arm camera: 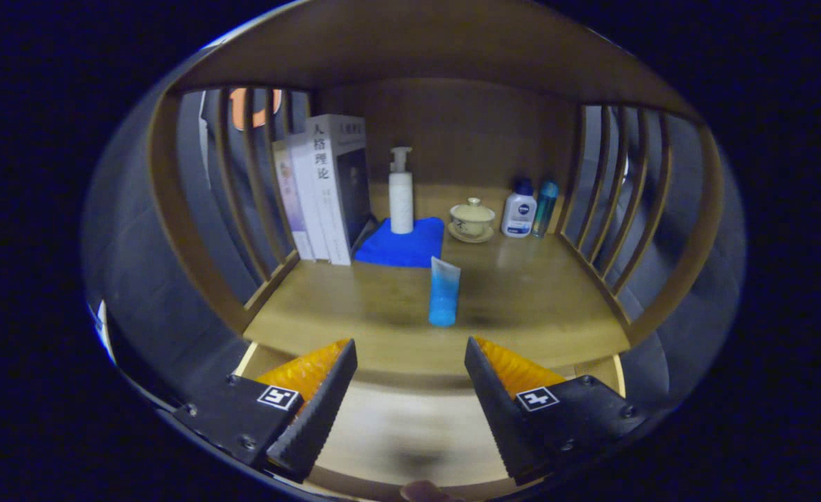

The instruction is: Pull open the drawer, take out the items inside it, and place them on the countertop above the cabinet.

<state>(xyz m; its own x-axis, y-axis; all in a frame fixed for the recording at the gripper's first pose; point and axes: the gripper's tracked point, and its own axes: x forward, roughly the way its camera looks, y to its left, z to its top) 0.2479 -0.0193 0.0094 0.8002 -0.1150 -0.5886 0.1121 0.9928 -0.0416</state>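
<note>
A blue tube stands cap-down on the wooden countertop, a short way beyond my fingers. My gripper is open, with nothing between its fingers. Below the fingers lies the pulled-out drawer, its pale wooden bottom showing between them. The drawer's front edge sits under the countertop's lip.
At the back of the countertop stand several books, a white pump bottle on a blue cloth, a lidded cup on a saucer, a small white bottle and a teal bottle. Slatted wooden sides close both ends.
</note>
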